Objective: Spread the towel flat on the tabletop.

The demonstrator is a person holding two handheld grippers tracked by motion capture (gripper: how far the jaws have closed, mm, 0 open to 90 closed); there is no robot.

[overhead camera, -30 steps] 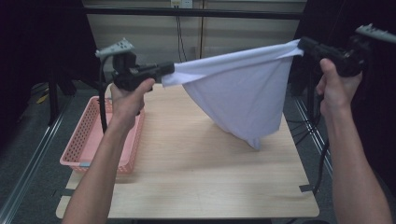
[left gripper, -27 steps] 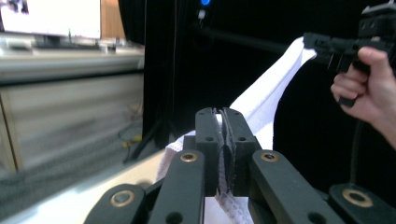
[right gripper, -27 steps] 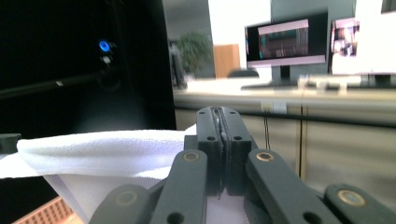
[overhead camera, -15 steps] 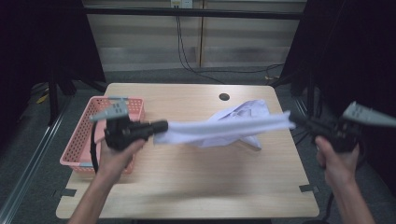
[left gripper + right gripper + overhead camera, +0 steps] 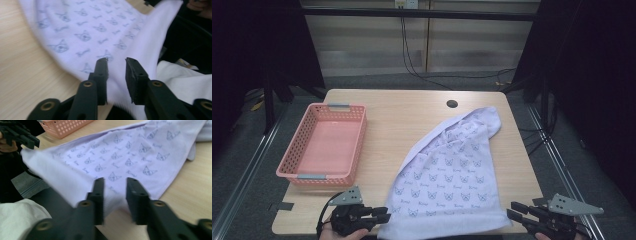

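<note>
The printed cloth [image 5: 451,170] is lying spread toward the tabletop's near right corner, and both the left gripper [image 5: 382,215] and right gripper [image 5: 515,211] are standing released at its near hem, so the person should be regripping the corners evenly.

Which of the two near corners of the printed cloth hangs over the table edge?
The near-left corner of the cloth, beside the left gripper; the near-right corner lies on the table.

Pale lilac towel [image 5: 449,175] printed with small cat faces, spread flat on the table's right half, narrowing toward one o'clock, far tip rumpled, broad near edge hanging over the six o'clock edge
</note>
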